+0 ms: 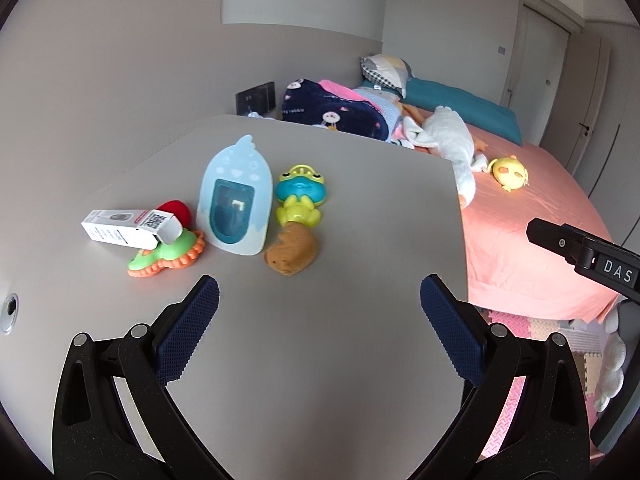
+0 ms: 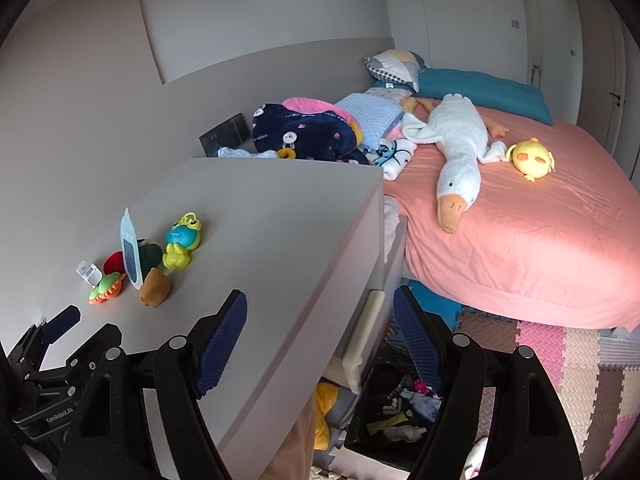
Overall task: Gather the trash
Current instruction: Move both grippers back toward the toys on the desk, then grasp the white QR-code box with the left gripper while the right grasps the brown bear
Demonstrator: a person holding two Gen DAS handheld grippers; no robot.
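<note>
A small white cardboard box (image 1: pixel 127 229) with an open end flap lies on the grey cabinet top (image 1: pixel 320 360), leaning on a green and orange toy (image 1: pixel 166 258). In the right wrist view the box (image 2: pixel 87 271) is far off to the left. My left gripper (image 1: pixel 320 296) hovers over the cabinet top a little short of the toys, open, with nothing between its blue pads. My right gripper (image 2: pixel 320 306) is open and empty over the cabinet's right edge. Below it on the floor sits a black bag (image 2: pixel 400 404) with scraps inside.
A light blue card pack (image 1: pixel 236 200), a frog toy (image 1: pixel 300 196) and a brown plush (image 1: pixel 292 254) stand beside the box. A pink bed (image 2: pixel 520 240) with a goose plush (image 2: pixel 460 148) and a yellow plush (image 2: pixel 534 159) lies to the right. Foam mats (image 2: pixel 580 368) cover the floor.
</note>
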